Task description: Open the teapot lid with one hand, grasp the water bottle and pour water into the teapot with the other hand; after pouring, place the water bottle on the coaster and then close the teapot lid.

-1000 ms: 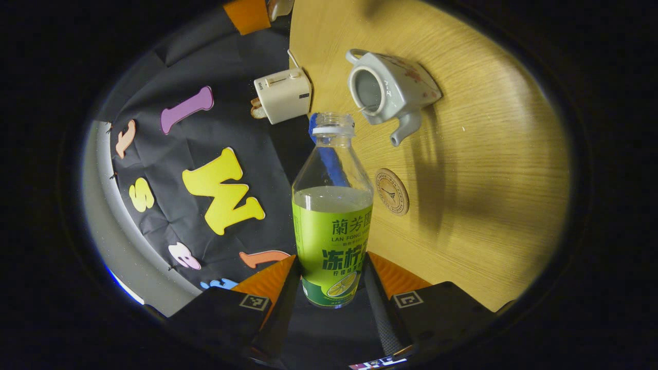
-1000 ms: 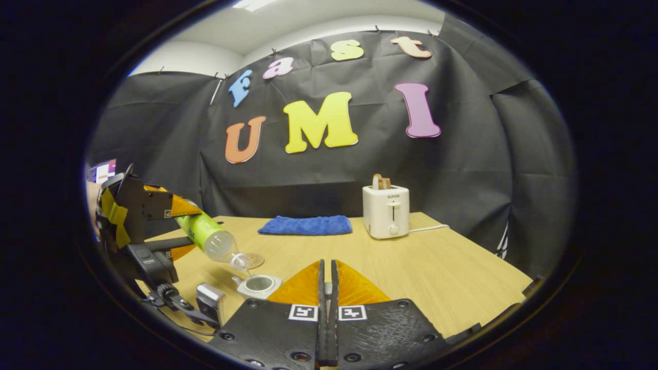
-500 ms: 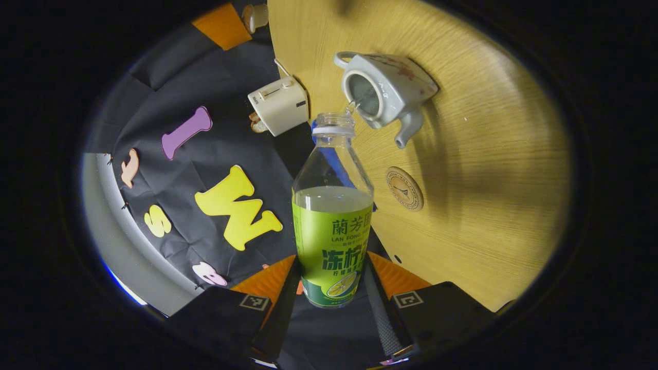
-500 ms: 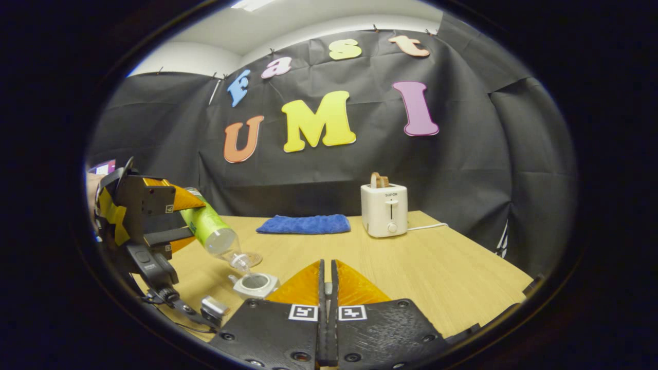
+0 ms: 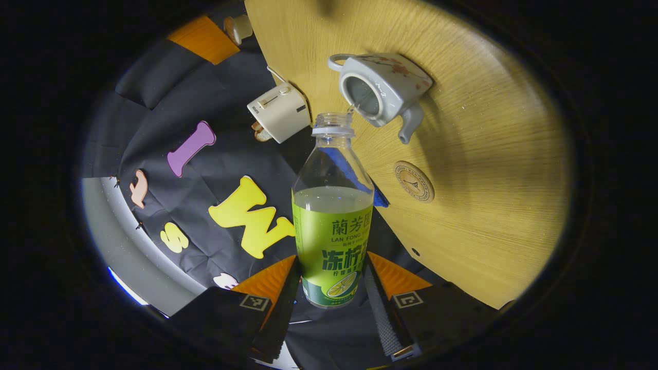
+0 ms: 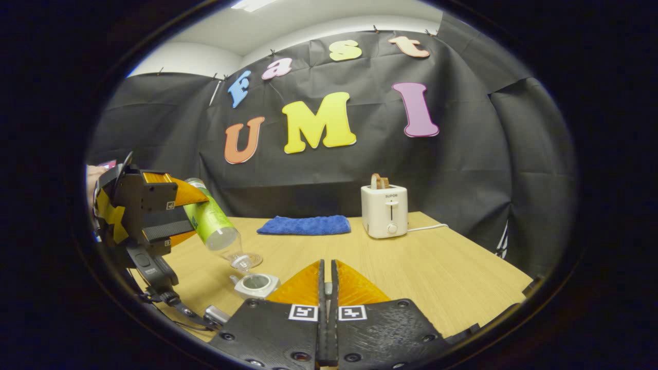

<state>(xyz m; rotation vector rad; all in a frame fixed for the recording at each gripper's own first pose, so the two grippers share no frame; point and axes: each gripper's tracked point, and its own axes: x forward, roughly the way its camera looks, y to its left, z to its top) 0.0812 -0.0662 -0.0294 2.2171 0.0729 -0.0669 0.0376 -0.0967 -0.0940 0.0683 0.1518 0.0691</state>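
The teapot (image 5: 383,90) stands lidless on the wooden table (image 5: 488,169), its mouth just under the neck of the tilted water bottle (image 5: 332,216). The left gripper (image 5: 329,288) clamps the bottle's labelled body between both fingers. The coaster (image 5: 414,181) lies near the teapot's spout. The right gripper (image 6: 326,288), beside the teapot, has its fingers pressed together; whether they pinch the lid cannot be told. Beyond the teapot stands a toaster (image 6: 385,210).

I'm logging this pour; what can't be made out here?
Water level in the teapot: left gripper view, interior dark; right gripper view, too small.
Coaster print: right gripper view, too small, partly behind the water bottle neck.
What the right gripper pinches: right gripper view, hidden by its closed fingers.
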